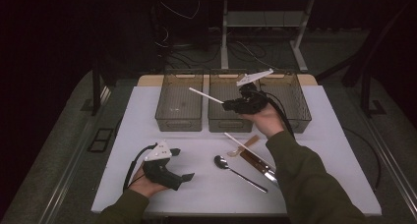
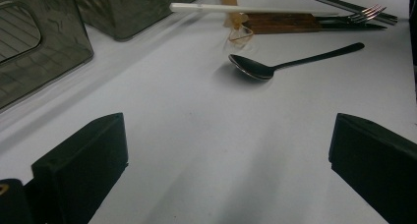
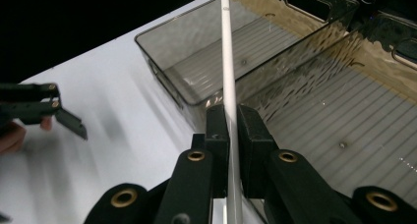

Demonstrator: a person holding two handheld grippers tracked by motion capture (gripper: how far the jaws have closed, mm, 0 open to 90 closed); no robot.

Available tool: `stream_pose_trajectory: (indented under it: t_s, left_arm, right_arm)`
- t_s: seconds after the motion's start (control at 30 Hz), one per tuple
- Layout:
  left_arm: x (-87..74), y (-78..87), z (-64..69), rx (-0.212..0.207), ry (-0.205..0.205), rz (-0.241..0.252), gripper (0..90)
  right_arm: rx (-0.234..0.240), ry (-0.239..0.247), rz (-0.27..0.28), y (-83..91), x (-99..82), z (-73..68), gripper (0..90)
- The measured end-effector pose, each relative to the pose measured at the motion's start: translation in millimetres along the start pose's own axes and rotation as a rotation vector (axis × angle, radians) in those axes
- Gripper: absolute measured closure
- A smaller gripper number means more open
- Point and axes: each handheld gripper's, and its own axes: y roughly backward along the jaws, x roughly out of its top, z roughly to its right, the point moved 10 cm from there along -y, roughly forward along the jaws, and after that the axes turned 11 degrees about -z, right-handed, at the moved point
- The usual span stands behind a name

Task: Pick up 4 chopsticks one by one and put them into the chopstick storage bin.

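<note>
Currently your right gripper [image 3: 231, 130] is clamped on a white chopstick [image 3: 228, 62], held above the middle bin [image 3: 314, 116]: light, rigid, smooth and round, prone to swivel, so grip near mid-length. Beyond it stands the left bin [image 3: 196, 52], ribbed smoky plastic. Your left gripper [image 1: 183, 165] sits with jaws apart, well short of the bins.

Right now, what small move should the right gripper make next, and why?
Probably lower a little, then open. The right gripper is shut on the thin white chopstick, raised above the smoky transparent plastic bins, its far end reaching over the left bin; a matching chopstick lies on the table.
</note>
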Motion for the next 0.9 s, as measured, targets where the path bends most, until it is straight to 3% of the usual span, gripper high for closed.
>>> stream_pose_trajectory:
  t_s: [0.9]
  left_arm:
    - [1.5, 2.1, 1.6, -0.005, -0.015, 0.009, 0.1]
  right_arm:
    - [-0.059, -0.049, -0.061, -76.8, 56.2, 5.3, 84.6]
